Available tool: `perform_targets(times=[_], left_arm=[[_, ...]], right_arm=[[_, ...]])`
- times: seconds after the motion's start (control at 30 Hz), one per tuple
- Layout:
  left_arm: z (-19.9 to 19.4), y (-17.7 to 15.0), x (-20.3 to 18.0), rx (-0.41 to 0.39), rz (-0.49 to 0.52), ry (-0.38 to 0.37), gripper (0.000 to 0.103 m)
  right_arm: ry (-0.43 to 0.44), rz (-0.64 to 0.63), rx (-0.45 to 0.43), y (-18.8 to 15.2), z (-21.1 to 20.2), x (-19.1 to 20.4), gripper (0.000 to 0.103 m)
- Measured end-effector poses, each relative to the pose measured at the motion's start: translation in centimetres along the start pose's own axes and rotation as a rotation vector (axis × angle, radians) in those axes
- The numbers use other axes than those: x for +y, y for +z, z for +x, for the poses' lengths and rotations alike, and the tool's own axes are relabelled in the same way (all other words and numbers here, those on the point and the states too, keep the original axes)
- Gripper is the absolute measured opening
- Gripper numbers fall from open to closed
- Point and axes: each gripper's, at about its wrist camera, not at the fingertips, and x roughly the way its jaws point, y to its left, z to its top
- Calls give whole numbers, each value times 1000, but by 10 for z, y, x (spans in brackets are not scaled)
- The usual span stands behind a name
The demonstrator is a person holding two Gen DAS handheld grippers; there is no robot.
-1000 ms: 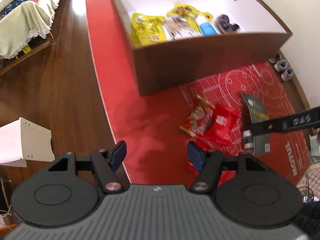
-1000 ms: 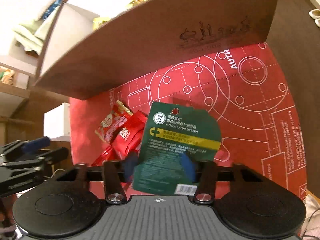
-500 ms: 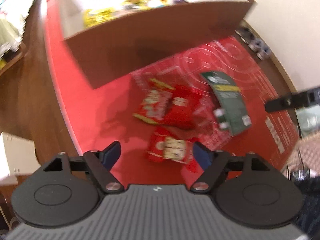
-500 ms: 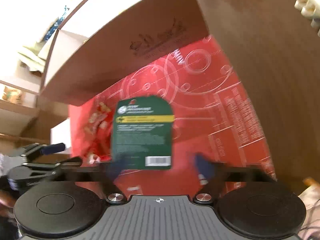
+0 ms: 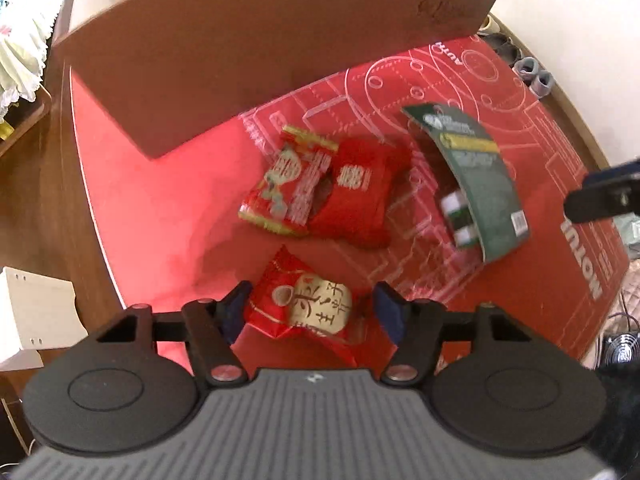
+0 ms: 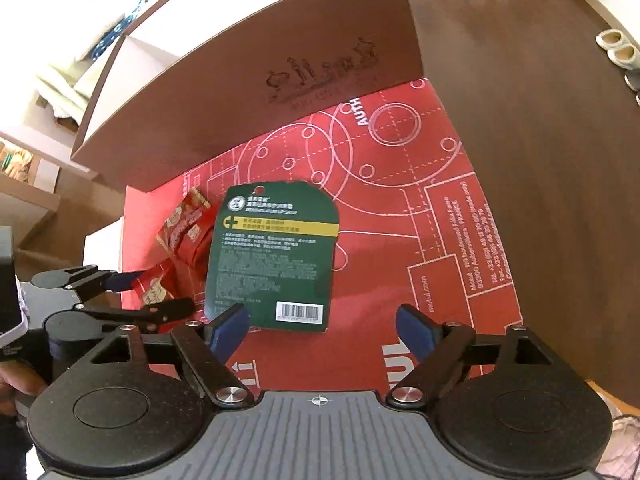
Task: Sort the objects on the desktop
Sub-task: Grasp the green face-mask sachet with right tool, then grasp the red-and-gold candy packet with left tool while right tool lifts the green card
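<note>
Three red packets [image 5: 320,196] and the green card [image 6: 276,256] remain unsorted on the mat [image 6: 400,208] before the box [image 6: 248,92]; my left gripper [image 5: 310,314] straddles the nearest packet [image 5: 308,308], right gripper [image 6: 320,330] open, empty

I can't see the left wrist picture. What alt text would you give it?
An open left gripper straddles a red snack packet on a red mat. Beyond lie two more red snack packets and a dark green lip balm card, in front of a brown box; the right gripper's tip pokes in at the right edge.
</note>
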Motion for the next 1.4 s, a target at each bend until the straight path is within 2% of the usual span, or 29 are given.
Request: perform_targets(times=[0.1,0.17,0.27,0.37,0.5,0.53,0.6,0.67,0.77,1.0,1.13,1.2,1.23,1.27,1.4], left_arm=[[-6,-8,17,-7,-89,-37,63],[-10,-11,28,-19,-170,-69,74],[-13,-12,40,-29,-294,-85,74],[-13,-12,44,-22,-361,-68,74],[-10,-14,42,28,-372,-38,74],[-6,-15,41,41,-374,-31,69],[-6,-13,37,24,-348,-6,57],[-7,-11,34,2,-317,12,35],[-9,-11,33,-11,-285,5,30],[-3,-12,34,-18,-278,-19,29],[-5,-16,38,-20,-284,-37,29],[-4,-17,41,-22,-280,-45,29],[-5,-17,40,-23,-275,-51,29],[-5,-16,38,-25,-269,-57,29],[-7,-13,28,-34,-231,-80,29]], right_arm=[[-12,-48,-3,2,2,10,84],[-24,-95,-11,4,5,22,84],[-28,-129,-18,10,11,35,84],[-27,-147,-17,14,17,43,84],[-27,-173,-16,15,21,50,84],[-29,-175,-14,15,23,51,84],[-35,-170,-8,14,26,50,84],[-40,-166,-3,14,28,50,84],[-54,-170,-2,16,32,54,84],[-94,-214,10,22,56,80,84],[-214,-306,16,16,75,97,83],[-238,-313,11,15,76,95,69],[-232,-306,2,16,72,92,66],[-221,-294,-8,18,67,89,57],[-123,-167,-41,30,42,65,43]])
